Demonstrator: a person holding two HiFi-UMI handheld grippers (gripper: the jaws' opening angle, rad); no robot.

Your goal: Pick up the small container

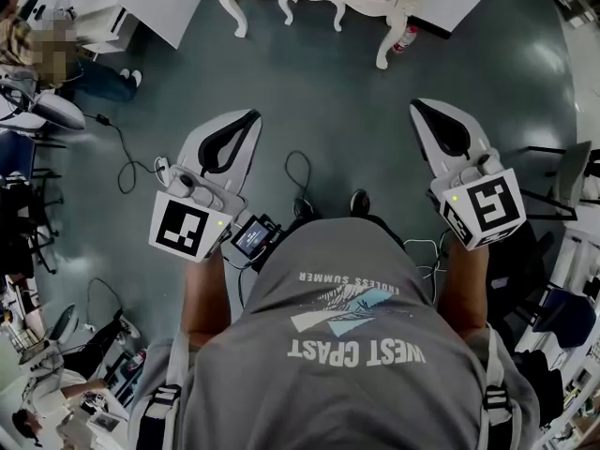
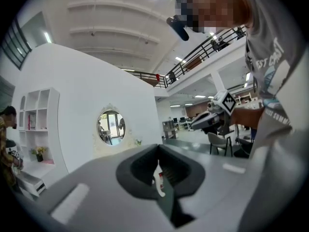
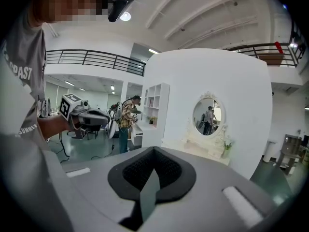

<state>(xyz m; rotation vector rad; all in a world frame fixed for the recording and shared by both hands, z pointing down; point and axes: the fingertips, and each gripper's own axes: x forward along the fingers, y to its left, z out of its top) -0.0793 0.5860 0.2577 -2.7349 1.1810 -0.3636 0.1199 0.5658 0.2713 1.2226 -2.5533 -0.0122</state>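
Grey floor (image 1: 347, 101) lies beneath; the 2 tools, left gripper (image 1: 246, 125) and right gripper (image 1: 427, 115), hang clenched and empty, probably awaiting a start.

You are looking at a small container (image 1: 405, 37), white with a red part, that is lying tilted on the dark floor (image 1: 356, 111). It is resting just beside the foot of a white table leg (image 1: 393, 23), far up the head view. Finer detail is showing too small to tell.
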